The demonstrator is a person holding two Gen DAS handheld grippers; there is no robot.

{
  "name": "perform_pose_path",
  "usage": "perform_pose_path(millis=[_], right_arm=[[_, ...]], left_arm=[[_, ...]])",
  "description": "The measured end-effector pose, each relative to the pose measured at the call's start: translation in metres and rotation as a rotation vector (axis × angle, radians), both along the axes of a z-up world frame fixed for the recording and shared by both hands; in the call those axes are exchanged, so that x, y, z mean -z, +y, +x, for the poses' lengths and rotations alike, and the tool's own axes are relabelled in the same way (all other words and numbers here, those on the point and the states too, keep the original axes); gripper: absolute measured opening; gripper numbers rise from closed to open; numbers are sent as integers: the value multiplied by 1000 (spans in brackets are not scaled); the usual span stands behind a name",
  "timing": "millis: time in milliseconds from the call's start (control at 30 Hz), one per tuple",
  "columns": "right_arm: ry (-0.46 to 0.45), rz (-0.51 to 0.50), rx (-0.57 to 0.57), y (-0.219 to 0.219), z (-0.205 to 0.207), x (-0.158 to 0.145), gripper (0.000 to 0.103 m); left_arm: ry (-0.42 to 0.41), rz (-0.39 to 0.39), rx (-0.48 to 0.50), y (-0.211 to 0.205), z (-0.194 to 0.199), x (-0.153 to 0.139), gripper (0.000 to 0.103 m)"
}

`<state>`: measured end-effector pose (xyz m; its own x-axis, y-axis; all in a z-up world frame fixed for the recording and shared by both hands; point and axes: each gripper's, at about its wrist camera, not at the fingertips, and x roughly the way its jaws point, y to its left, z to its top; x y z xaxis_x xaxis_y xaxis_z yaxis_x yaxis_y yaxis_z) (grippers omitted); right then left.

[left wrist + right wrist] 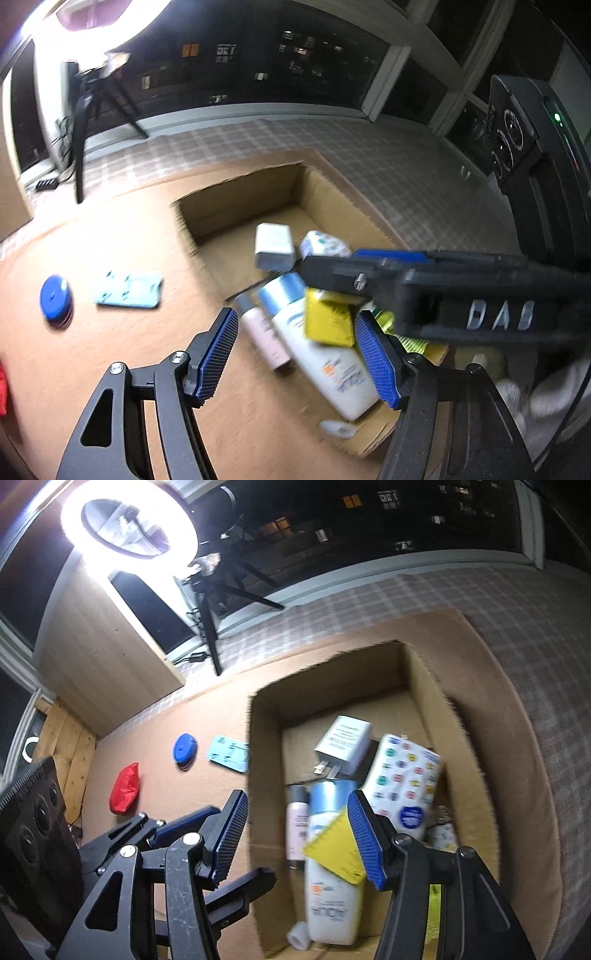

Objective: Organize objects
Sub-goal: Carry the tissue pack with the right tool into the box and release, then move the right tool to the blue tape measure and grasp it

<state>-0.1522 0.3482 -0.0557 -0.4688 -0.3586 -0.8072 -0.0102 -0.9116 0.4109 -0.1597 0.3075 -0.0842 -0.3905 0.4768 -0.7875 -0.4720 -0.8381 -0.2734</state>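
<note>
An open cardboard box (325, 192) (424, 686) holds a white sunscreen bottle (332, 362) (332, 904), a thin pink bottle (264, 338) (297, 825), a white charger (274, 243) (345, 744), a patterned tissue pack (325, 243) (404, 782) and a small yellow box (328, 319) (338, 847). The yellow box lies tilted on the sunscreen bottle, beside my right gripper's right finger. My left gripper (299, 354) is open and empty over the box's near left edge. My right gripper (299, 836) is open above the box; it also shows in the left wrist view (424, 288).
On the brown surface left of the box lie a blue round disc (55, 299) (185, 749), a light blue card (129, 290) (229, 757) and a red pouch (125, 790). A ring light (129, 520) on a tripod (210, 627) stands at the back.
</note>
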Motion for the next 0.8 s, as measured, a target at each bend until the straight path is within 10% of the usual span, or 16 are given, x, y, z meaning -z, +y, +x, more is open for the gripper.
perform_pose_path(millis=[800], right_arm=[[-119, 24, -257, -195, -115, 32, 52]], left_arm=[[-7, -71, -434, -297, 104, -3, 69]])
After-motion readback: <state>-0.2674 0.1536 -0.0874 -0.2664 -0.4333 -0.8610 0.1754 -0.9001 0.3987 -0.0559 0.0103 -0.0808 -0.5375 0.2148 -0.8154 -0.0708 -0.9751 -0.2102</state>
